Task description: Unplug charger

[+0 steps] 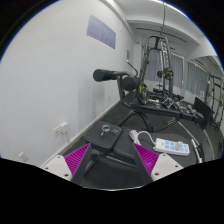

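Nearest the lens, the gripper (113, 160) points forward and slightly downward over a dark tabletop (190, 128), its two fingers spread apart with a clear gap between them. Each finger carries a magenta pad (78, 159) on its inner face. Nothing is pressed between the pads; the tool is released, holding nothing. The hand that carries it does not show.

By size, the white wall (50, 80) to the left fills most of the scene, with a pale purple-grey panel (102, 30) mounted high on it and a wall socket (62, 128) low down, near the table's level. Next comes the table itself, running away from the fingers toward the far end of the room. At that far end stands a cluttered metal frame with cables (155, 75), too tangled to read in detail. A black boom-like arm (112, 74) reaches out from it toward the wall.

Just ahead of the fingers, in line with the gap, sits a black charger block (106, 131) on the table. Beside it to the right lies a white power strip (170, 146), with a white cable (140, 137) curling between the two. The fingers are near the charger but apart from it.
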